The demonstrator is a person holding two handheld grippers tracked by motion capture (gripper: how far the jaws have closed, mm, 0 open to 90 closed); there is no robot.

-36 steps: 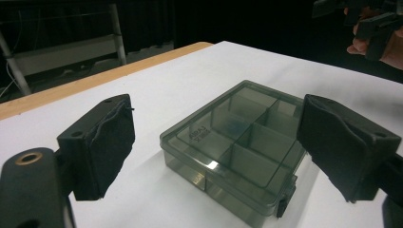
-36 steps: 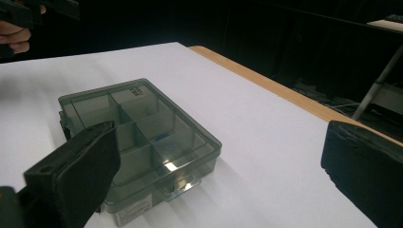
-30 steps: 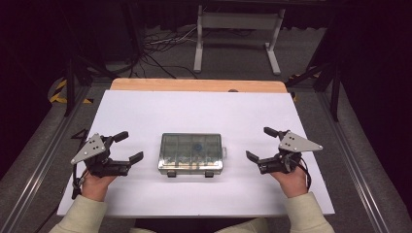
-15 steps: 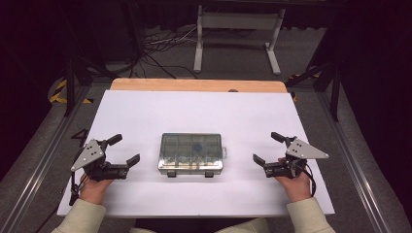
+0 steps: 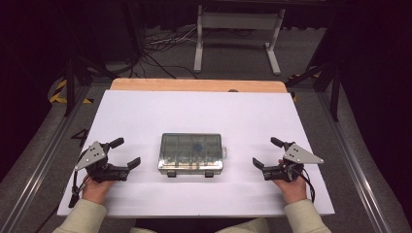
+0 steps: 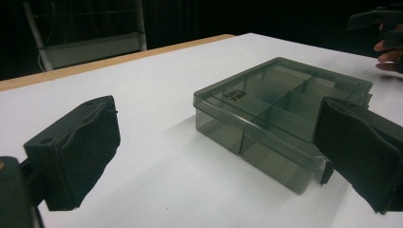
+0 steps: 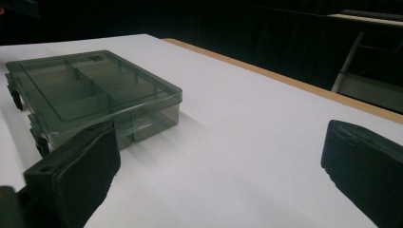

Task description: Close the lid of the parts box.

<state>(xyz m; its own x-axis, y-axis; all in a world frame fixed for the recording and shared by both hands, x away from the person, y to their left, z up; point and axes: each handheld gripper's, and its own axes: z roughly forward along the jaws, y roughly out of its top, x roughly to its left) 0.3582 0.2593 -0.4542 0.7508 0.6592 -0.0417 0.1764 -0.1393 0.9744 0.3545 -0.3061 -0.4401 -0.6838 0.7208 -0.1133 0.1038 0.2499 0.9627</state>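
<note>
Squarely between left claw and right claw: lidded box (both claws wide, empty).

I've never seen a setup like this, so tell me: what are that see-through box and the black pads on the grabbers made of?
The box looks like smoky, glossy clear plastic: its inner dividers show through the lid, and its edges catch the light. The pads on the left gripper look like matte black foam or soft rubber, slightly wrinkled, perhaps cloth-covered. The table has a smooth white top.

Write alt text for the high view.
A closed, smoky-clear compartment box sits mid-table on a white table. The left gripper and right gripper, each held by a hand, flank it with jaws open, touching nothing.
</note>
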